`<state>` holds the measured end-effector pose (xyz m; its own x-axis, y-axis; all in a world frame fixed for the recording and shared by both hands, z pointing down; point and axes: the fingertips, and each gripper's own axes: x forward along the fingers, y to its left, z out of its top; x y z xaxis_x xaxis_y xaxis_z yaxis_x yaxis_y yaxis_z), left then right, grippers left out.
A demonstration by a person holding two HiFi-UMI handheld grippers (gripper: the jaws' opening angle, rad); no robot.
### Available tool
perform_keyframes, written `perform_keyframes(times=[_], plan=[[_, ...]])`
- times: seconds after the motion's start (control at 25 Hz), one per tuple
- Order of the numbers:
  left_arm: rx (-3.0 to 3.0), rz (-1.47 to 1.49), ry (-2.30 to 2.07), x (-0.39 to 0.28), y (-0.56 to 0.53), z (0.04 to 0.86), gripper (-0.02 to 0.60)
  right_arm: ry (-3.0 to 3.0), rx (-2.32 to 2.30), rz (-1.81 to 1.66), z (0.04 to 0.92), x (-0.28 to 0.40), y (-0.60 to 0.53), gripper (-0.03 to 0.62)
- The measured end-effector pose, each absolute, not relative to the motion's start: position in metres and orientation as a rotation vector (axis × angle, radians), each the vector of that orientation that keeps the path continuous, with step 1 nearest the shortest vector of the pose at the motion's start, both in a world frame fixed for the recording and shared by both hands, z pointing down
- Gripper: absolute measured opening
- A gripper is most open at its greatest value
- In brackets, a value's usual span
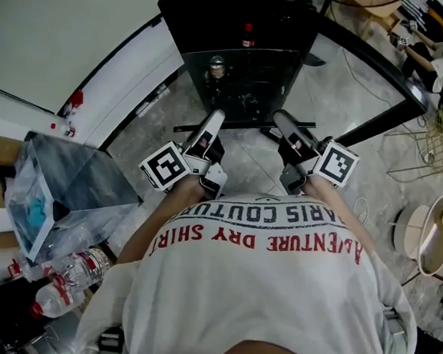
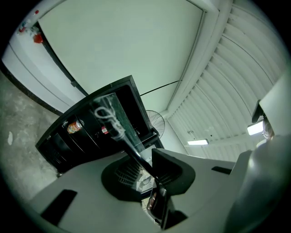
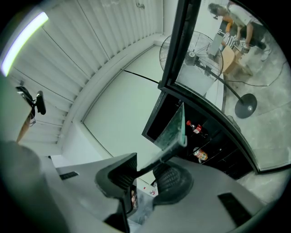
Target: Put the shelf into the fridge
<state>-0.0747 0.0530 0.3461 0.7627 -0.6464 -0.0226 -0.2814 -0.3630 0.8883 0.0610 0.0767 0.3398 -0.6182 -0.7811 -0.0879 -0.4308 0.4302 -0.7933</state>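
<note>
An open black fridge (image 1: 239, 24) stands straight ahead, with a can (image 1: 216, 67) and a red-capped bottle (image 1: 248, 35) on its racks. A glass shelf with a dark front edge (image 1: 248, 124) hangs level just before the fridge's mouth. My left gripper (image 1: 215, 119) is shut on its left side and my right gripper (image 1: 282, 118) on its right side. In the left gripper view the shelf (image 2: 113, 123) runs edge-on out of the left gripper (image 2: 143, 166) toward the fridge (image 2: 54, 145). In the right gripper view the shelf (image 3: 172, 127) sits clamped in the right gripper (image 3: 148, 170).
The fridge's glass door (image 1: 373, 63) stands swung open to the right. A plastic bag (image 1: 61, 194) and water bottles (image 1: 68, 278) lie at the left. At the right are a wire rack (image 1: 420, 155), a round tub (image 1: 435, 235), a standing fan (image 3: 191, 54) and seated people (image 1: 426, 46).
</note>
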Motion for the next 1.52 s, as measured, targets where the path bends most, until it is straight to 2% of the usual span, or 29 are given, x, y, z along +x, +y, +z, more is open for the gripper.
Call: perform_keyframes(times=[1.52], plan=[[1.933,-0.369,-0.663,-0.065,-0.070,0.371,0.092,2.167,-1.124,-1.114,0.363,0.070,-0.041,0.106]])
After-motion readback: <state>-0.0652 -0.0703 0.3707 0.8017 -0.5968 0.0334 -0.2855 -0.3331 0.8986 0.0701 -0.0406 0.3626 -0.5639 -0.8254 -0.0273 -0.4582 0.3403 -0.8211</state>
